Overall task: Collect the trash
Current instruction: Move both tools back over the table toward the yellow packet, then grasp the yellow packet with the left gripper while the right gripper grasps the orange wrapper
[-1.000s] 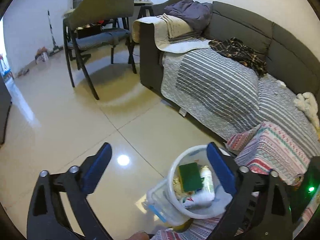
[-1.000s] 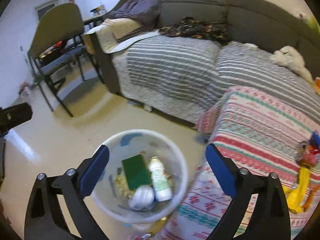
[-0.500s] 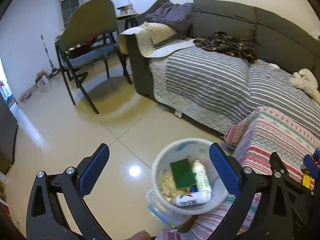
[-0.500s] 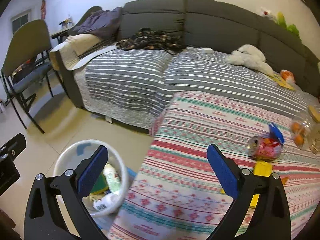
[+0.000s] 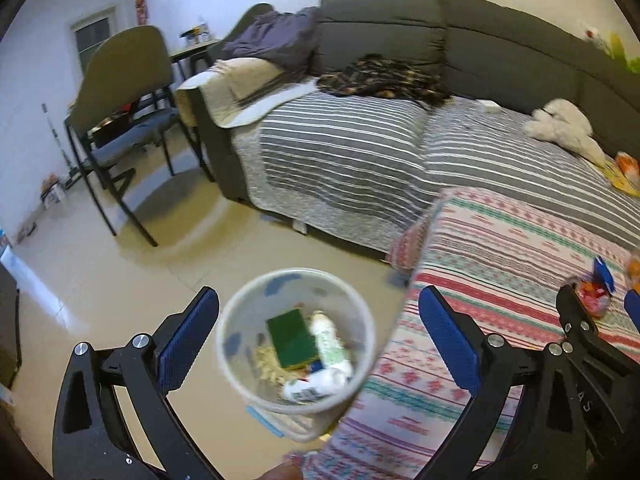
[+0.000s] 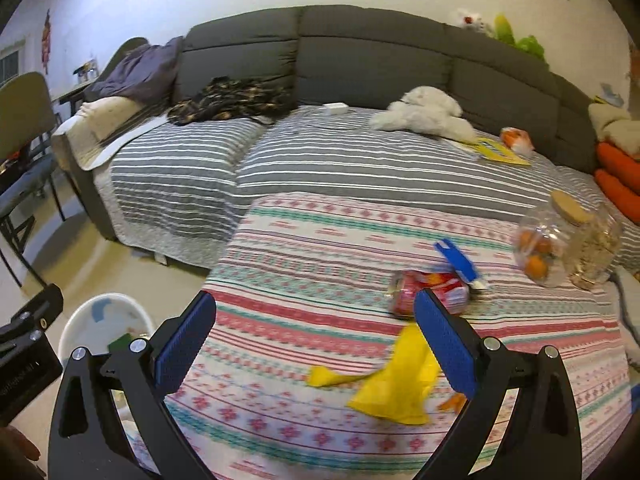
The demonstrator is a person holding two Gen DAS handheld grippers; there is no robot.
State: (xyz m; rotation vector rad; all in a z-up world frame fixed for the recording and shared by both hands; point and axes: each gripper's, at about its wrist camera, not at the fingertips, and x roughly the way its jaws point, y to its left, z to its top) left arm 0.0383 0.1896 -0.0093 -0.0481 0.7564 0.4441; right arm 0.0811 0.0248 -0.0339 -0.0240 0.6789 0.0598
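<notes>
A white trash bin (image 5: 296,344) stands on the floor beside a table with a striped patterned cloth (image 5: 500,264). It holds a green sponge (image 5: 291,338), a white bottle (image 5: 330,346) and other scraps. My left gripper (image 5: 318,340) is open and empty above the bin. My right gripper (image 6: 314,340) is open and empty over the cloth (image 6: 312,264). A yellow wrapper (image 6: 394,384), a crushed red can (image 6: 428,292) and a blue packet (image 6: 458,262) lie on the cloth just ahead and right of it. The bin (image 6: 104,320) shows at its lower left.
A grey sofa (image 6: 360,64) with a striped cover (image 6: 320,160) runs behind the table, with clothes and a white plush toy (image 6: 424,114) on it. Clear jars (image 6: 560,240) with oranges stand on the table's right. A chair (image 5: 120,120) stands on the tiled floor at left.
Both grippers have swung to the right. The right view has left the bin and now faces the table with the yellow wrapper and red can. Both stay open.
</notes>
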